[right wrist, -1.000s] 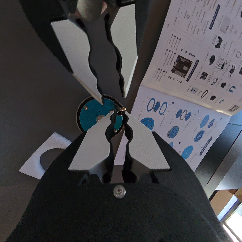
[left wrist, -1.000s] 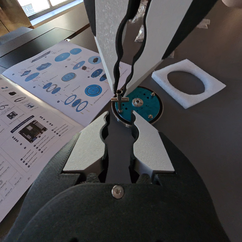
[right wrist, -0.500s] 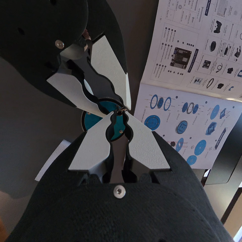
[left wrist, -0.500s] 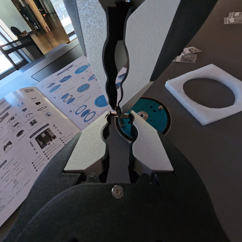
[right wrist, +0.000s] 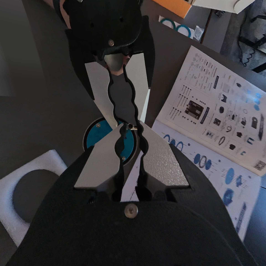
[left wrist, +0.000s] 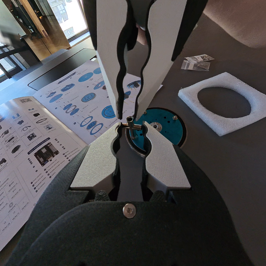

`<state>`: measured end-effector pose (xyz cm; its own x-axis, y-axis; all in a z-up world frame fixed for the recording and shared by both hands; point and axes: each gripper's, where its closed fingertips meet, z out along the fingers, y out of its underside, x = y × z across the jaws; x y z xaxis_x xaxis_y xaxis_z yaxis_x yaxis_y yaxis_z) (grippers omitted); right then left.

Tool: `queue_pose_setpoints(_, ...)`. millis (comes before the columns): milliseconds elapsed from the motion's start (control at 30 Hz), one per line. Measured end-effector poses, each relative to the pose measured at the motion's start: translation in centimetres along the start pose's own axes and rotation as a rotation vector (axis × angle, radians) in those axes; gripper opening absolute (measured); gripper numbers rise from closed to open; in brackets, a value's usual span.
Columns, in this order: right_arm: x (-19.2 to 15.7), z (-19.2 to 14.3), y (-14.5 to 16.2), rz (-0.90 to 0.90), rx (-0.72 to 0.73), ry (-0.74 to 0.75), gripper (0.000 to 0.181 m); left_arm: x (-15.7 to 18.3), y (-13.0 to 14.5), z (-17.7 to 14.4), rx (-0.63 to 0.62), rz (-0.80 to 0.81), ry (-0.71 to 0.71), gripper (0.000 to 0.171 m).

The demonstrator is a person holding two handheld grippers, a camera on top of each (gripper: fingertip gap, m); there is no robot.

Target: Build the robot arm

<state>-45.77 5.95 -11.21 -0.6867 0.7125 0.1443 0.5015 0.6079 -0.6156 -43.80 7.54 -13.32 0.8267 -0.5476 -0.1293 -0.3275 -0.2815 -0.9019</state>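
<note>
A small metal cross wrench stands upright on a round blue disc in a dark metal ring on the grey table. My left gripper is shut on the wrench, its tips against the two ends of the horizontal bar. My right gripper comes down from above. Its jaws are slightly apart around the wrench's top socket, with one tip just beside it. In the right wrist view the wrench shows between my right gripper's parted tips, over the disc.
An open printed manual lies left of the disc. A white foam square with a round hole lies to the right, small plastic bags behind it. A person's arm is at the top right. Blue rings lie at the table's far edge. The grippers are tip to tip, or close to it. The disc lies around 5 cm away from my left fingertips.
My right gripper has opened and let go of the wrench's top. My left gripper has moved in and closed its tips on the cross bar.
</note>
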Motion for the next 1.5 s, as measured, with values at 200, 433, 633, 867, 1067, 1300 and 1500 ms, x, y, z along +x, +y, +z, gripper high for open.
queue_pose_setpoints(200,0.1,0.6,0.7,0.068,0.029,-0.041,0.008,-0.1,0.0,0.0,0.001,-0.011,0.007,0.027)
queue_pose_setpoints(433,0.5,0.5,0.9,0.241,0.055,0.007,0.008,-0.5,0.2,-0.4,-0.004,-0.040,0.029,0.026)
queue_pose_setpoints(633,0.3,0.6,0.8,0.291,0.052,0.067,0.008,-0.5,0.6,-0.8,-0.018,-0.049,0.050,0.025)
queue_pose_setpoints(867,-0.1,0.6,0.8,0.288,0.017,0.096,0.007,-0.1,0.9,-1.5,-0.031,-0.041,0.087,0.014)
queue_pose_setpoints(1067,-0.2,0.6,1.1,0.289,0.001,0.103,0.006,-0.2,0.2,-1.6,-0.007,-0.049,0.071,0.016)
queue_pose_setpoints(1300,0.1,0.5,1.4,0.250,0.010,0.115,0.008,0.0,0.3,-1.3,-0.002,-0.031,0.087,0.007)
queue_pose_setpoints(1500,0.3,0.4,1.8,0.164,0.052,0.103,0.014,0.1,0.3,-1.2,-0.002,-0.026,0.102,0.006)
